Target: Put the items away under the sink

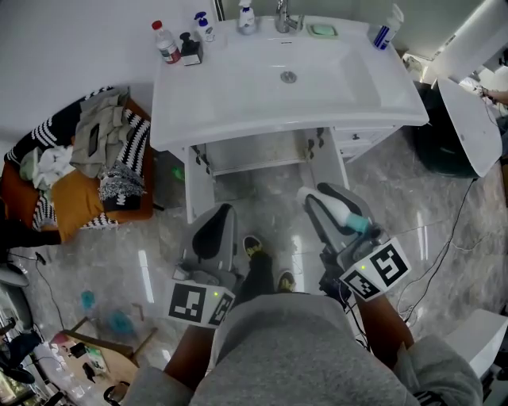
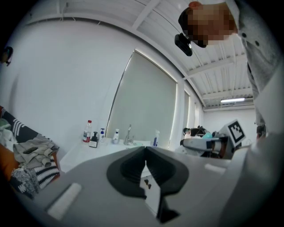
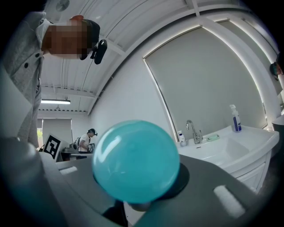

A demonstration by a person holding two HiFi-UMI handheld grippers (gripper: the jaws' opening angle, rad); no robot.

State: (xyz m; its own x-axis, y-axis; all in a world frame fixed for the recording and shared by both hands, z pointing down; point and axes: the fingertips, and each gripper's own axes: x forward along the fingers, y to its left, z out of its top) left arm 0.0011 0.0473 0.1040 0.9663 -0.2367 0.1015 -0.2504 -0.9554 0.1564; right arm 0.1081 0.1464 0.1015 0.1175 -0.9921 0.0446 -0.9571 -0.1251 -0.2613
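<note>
Right gripper view: right gripper pinches a teal-capped bottle between its jaws, probably light and slippery; best gripped mid-body. Left gripper is pressed together, empty.

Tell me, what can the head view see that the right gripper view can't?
Only the head view shows the pile of clothes, the open cupboard and the person's shoes. Only the right gripper view shows the ceiling, the window blind and a person far off. Both show the sink, its tap, the blue-and-white bottle on the sink's corner, and the teal-capped bottle that the right claw is shut on.
</note>
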